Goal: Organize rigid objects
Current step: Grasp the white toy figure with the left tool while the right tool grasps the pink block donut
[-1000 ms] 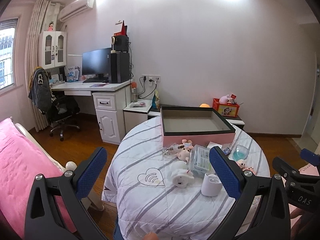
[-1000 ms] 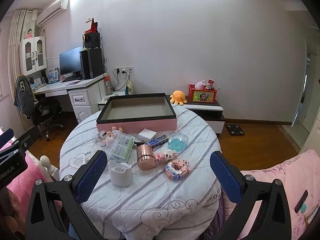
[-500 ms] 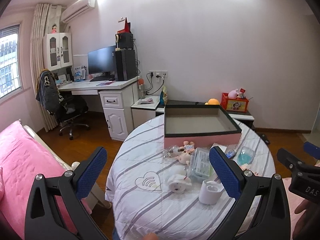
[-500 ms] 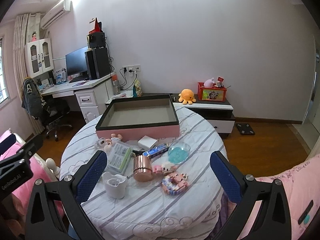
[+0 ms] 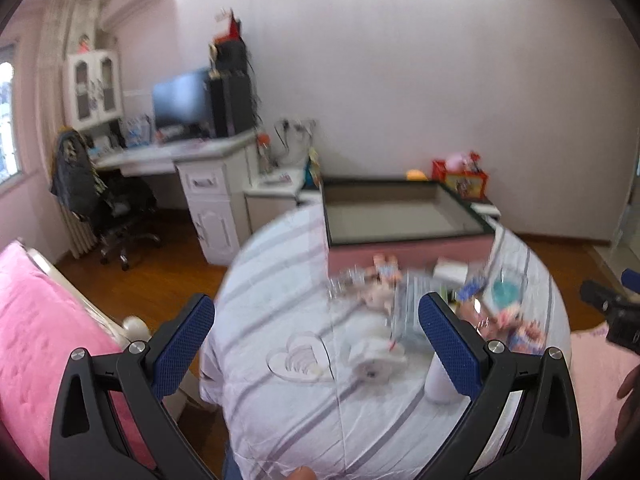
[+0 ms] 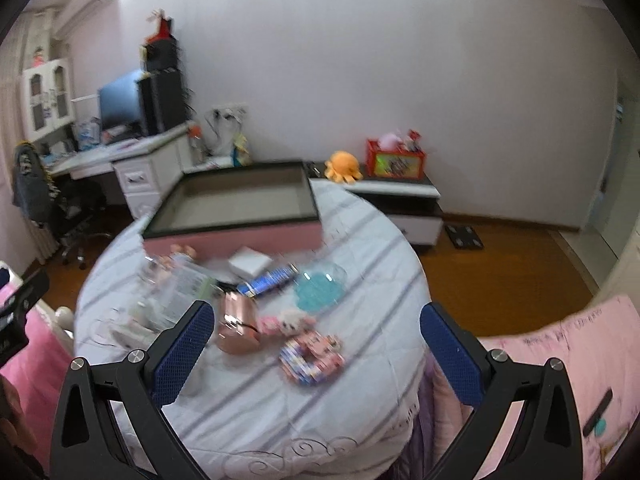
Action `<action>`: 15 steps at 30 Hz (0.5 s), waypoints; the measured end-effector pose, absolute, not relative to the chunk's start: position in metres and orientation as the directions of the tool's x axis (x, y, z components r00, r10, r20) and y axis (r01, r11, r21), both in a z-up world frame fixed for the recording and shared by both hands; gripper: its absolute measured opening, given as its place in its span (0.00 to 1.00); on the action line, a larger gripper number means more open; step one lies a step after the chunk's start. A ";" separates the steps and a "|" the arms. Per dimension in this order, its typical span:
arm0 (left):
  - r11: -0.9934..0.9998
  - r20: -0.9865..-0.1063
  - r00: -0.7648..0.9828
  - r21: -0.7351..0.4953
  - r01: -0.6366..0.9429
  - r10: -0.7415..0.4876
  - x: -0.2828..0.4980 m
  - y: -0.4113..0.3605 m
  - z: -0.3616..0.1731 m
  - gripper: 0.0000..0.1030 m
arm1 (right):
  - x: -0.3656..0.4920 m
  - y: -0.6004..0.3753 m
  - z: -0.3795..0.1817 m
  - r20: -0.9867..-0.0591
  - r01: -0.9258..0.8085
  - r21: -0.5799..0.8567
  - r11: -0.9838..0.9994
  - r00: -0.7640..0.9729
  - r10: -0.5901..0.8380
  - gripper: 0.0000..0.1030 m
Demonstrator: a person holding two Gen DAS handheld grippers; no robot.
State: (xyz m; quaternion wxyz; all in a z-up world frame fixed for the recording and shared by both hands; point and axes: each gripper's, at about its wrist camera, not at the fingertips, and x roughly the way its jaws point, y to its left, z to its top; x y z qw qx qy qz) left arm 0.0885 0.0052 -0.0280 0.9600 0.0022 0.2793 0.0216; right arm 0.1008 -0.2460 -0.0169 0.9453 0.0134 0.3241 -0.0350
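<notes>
A round table with a striped white cloth [image 6: 360, 400] holds a pink open box [image 6: 240, 236] at its far side; the box also shows in the left wrist view [image 5: 404, 248]. In front of it lie a copper cup [image 6: 236, 328], a teal bowl [image 6: 320, 286], a blue packet [image 6: 268, 280], a white box [image 6: 248, 262], a block toy [image 6: 312, 354] and pink figures [image 6: 284, 322]. A white cup [image 5: 440, 380] stands near the left gripper's right finger. My left gripper [image 5: 316, 344] and my right gripper [image 6: 316, 354] are both open and empty above the table's near side. Both views are blurred.
A pink bed [image 5: 36, 340] lies to the left and pink bedding [image 6: 560, 360] to the right. A desk with a monitor [image 5: 180, 104] and an office chair [image 5: 108, 208] stand at the back left. A low cabinet with an orange plush [image 6: 344, 166] stands behind the table.
Both grippers have moved forward and tilted down toward the table; the objects appear nearer and motion-blurred. The jaws stay open.
</notes>
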 end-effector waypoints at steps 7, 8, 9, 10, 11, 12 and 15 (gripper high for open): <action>0.999 -0.617 0.787 -0.031 -0.021 -0.003 0.113 0.012 -0.075 1.00 | 0.122 -0.246 -0.050 -0.692 0.082 -0.026 0.996 0.717 -0.077 1.00; 0.999 -0.623 0.782 -0.033 -0.021 -0.004 0.116 0.011 -0.080 1.00 | 0.126 -0.246 -0.054 -0.702 0.081 -0.032 0.996 0.708 -0.080 1.00; 0.999 -0.630 0.776 -0.027 -0.021 0.000 0.119 0.010 -0.084 1.00 | 0.132 -0.247 -0.060 -0.714 0.081 -0.035 0.996 0.696 -0.081 1.00; 1.000 -0.637 0.771 -0.020 -0.022 0.004 0.123 0.009 -0.088 1.00 | 0.137 -0.247 -0.066 -0.727 0.079 -0.036 0.996 0.682 -0.080 1.00; 1.000 -0.645 0.764 -0.015 -0.021 0.007 0.126 0.007 -0.092 1.00 | 0.140 -0.248 -0.071 -0.733 0.076 -0.036 0.996 0.676 -0.078 1.00; 1.000 -0.654 0.756 -0.013 -0.019 0.006 0.130 0.007 -0.097 1.00 | 0.144 -0.248 -0.078 -0.746 0.069 -0.038 0.997 0.661 -0.074 1.00; 1.000 -0.675 0.738 -0.010 -0.009 0.000 0.138 0.005 -0.108 1.00 | 0.151 -0.247 -0.098 -0.781 0.041 -0.042 0.998 0.622 -0.058 1.00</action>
